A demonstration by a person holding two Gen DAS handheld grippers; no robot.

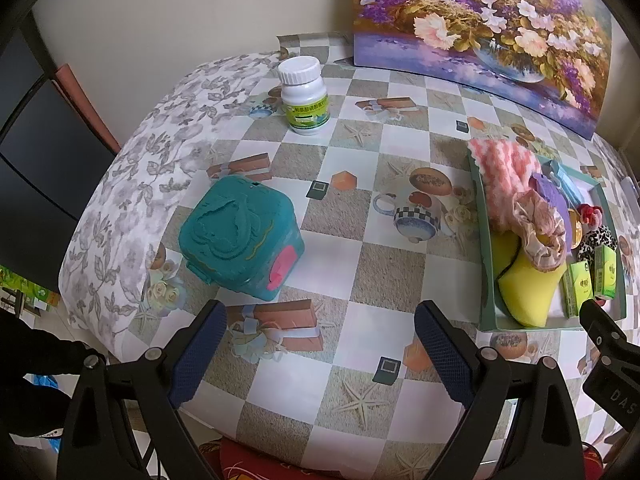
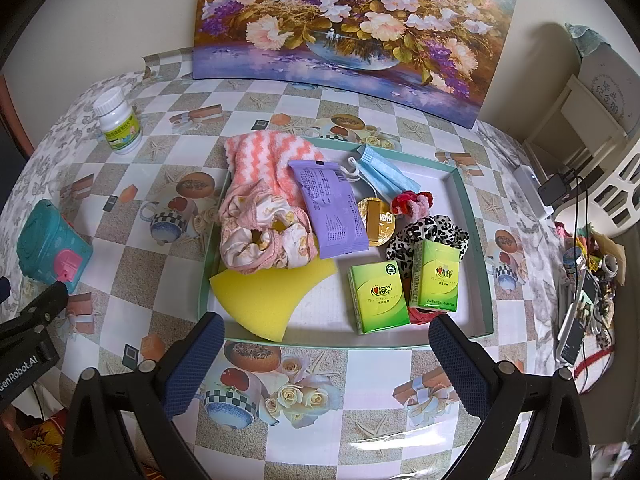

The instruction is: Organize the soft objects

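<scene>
Seemingly the sorting is close to done, since nearly every soft thing lies in the shallow teal tray (image 2: 466,200) straight ahead of the right gripper (image 2: 328,356), whose jaws stand wide apart and hold nothing just short of the tray's near rim. The left gripper (image 1: 320,340) is likewise spread and empty, with the teal plastic box (image 1: 240,236) just ahead and slightly to its left, and the white pill bottle (image 1: 304,96) well beyond. Neither looks soft, so I judge they should stay put. A good next move would be to tidy the pile: pinch low on a flat edge, because the yellow sponge (image 2: 268,300) will squash and the cloth will drag its neighbours. Inside the tray, far-left of the right gripper, the pink-and-white fuzzy sock (image 2: 264,156) lies under a frilly floral scrunchie (image 2: 264,240) and a purple wipes packet (image 2: 332,208); further back sit a blue face mask (image 2: 384,172) and a red scrunchie (image 2: 412,202), with a leopard-print scrunchie (image 2: 432,236) and two green tissue packs (image 2: 380,298) nearer, to the right.
</scene>
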